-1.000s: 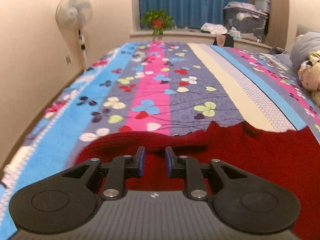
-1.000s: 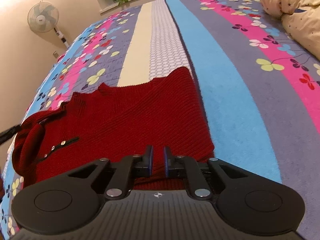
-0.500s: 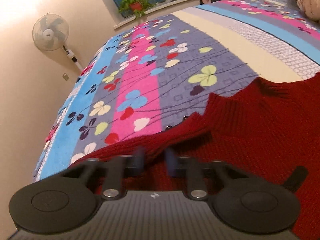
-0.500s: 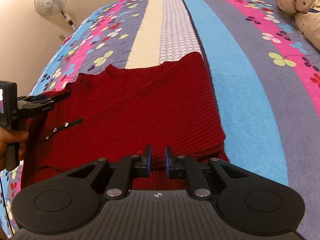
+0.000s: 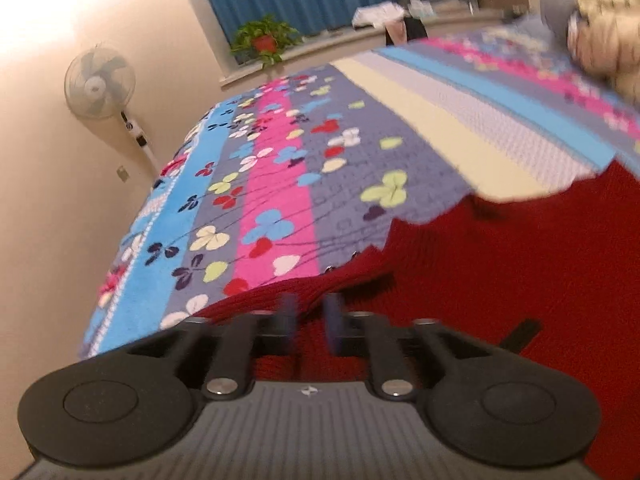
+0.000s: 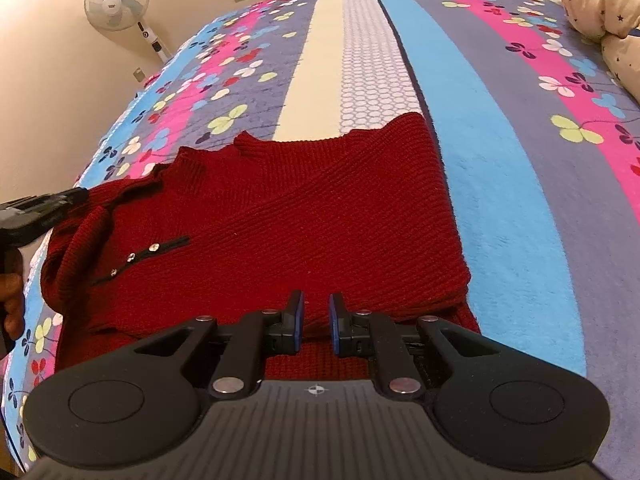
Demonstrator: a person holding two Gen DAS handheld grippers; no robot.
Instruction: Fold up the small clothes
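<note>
A dark red knit sweater (image 6: 304, 216) lies on the striped floral bedspread (image 6: 500, 168), partly folded, with a buttoned strap at its left. My right gripper (image 6: 316, 322) hovers over the sweater's near hem with a narrow gap between its blue pads and nothing between them. My left gripper (image 5: 310, 320) is blurred; its jaws sit at a raised fold of the sweater (image 5: 500, 280), with red fabric in the gap. From the right wrist view the left gripper's finger (image 6: 44, 210) touches the sweater's left sleeve.
A standing fan (image 6: 118, 0) is by the wall left of the bed. A potted plant (image 5: 264, 38) sits on the window ledge before blue curtains. A cream quilt (image 6: 600, 8) and a pillow lie at the right of the bed.
The left gripper has swung and lifted with the sleeve fold, moving inward over the sweater. The right gripper has drawn slightly back toward the hem.
</note>
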